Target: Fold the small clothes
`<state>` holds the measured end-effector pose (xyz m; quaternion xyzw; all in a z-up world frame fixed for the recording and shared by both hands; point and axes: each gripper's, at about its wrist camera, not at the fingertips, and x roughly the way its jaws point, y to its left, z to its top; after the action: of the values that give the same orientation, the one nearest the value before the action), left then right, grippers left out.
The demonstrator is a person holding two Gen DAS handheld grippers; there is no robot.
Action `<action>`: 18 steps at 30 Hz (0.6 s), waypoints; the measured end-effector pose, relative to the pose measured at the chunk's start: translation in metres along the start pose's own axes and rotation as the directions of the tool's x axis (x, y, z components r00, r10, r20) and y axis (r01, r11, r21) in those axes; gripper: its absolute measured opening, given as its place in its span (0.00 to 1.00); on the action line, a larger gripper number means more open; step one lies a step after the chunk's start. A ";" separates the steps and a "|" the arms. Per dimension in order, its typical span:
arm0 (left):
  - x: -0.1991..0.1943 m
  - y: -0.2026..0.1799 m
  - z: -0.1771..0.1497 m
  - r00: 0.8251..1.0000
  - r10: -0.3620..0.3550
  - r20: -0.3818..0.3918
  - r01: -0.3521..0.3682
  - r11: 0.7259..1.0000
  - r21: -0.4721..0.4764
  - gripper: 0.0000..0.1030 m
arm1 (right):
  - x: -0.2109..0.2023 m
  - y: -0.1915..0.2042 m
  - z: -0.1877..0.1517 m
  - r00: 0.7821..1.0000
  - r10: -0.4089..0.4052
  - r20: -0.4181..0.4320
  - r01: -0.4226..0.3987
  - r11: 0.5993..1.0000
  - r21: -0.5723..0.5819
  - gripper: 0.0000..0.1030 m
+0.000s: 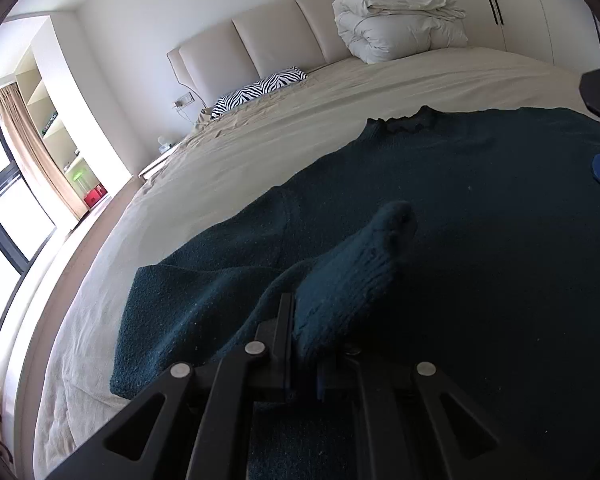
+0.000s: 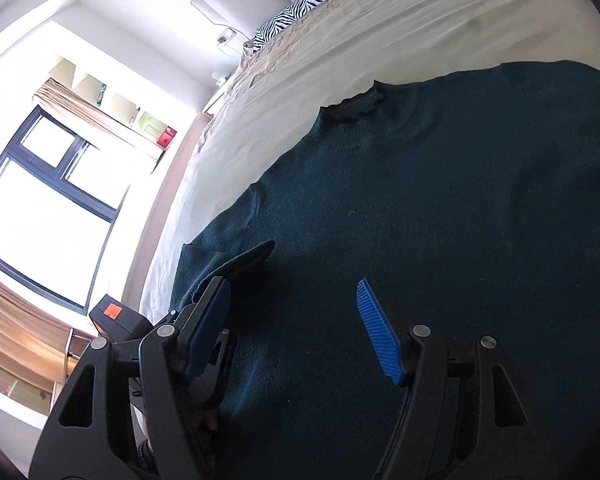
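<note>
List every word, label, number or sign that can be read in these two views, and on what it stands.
No text is readable in either view.
Pale print on a black part beside the right gripper, right wrist view: too small and blurred to read.
Orange sticker on a black box: no characters can be made out.

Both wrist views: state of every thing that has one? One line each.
sweater: spread flat on the bed, collar away from the cameras
sleeve cuff: lifted, pinched
left tool: shut on the sleeve cuff
right tool: open, over the sweater
duvet: folded, at the headboard
bed: sheet wrinkled
</note>
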<state>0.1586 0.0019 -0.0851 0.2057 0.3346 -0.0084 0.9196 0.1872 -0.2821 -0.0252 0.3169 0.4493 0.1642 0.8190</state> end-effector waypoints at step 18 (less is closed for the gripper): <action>-0.013 -0.005 -0.008 0.999 0.043 0.028 -0.044 0.999 0.025 0.37 | 0.173 0.012 0.010 0.925 0.251 -0.285 -0.194 0.957 0.215 0.19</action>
<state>0.1429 -0.0009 -0.0841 0.2247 0.3172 0.0043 0.9213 0.2896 -0.1811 -0.1218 0.4101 0.5459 0.2620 0.6820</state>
